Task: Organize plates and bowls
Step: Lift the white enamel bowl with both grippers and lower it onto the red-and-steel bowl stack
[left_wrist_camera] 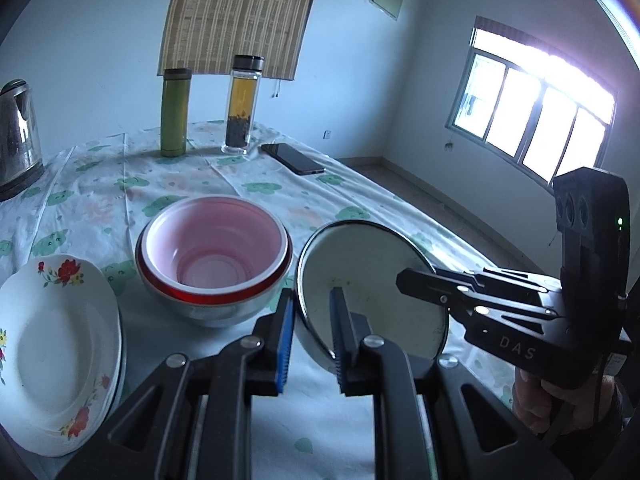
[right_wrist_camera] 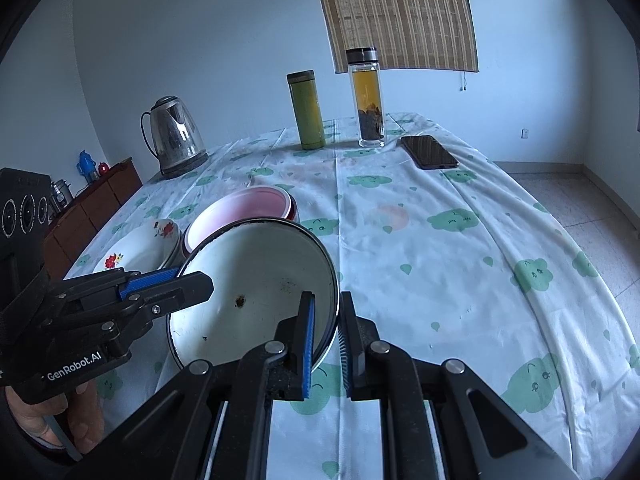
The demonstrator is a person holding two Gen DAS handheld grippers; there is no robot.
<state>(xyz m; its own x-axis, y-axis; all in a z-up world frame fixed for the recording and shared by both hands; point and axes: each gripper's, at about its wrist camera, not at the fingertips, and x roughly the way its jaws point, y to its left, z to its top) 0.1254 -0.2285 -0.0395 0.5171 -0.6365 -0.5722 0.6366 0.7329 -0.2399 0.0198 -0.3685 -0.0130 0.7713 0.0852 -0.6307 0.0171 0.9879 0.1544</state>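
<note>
Enamel bowl (left_wrist_camera: 372, 280) gripped at both rims

It is held tilted by left hand-held gripper (left_wrist_camera: 312, 312) at nine o'clock, right hand-held gripper (right_wrist_camera: 326, 320) at three.

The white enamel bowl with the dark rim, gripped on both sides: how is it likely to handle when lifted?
The enamel bowl looks rigid, so the left gripper and right gripper straddling opposite rim edges should not deform it. Its glossy wall may slip between the pads. It already sits tilted, so it may swing if one side lets go. Dark chips suggest the coating is brittle.
</note>
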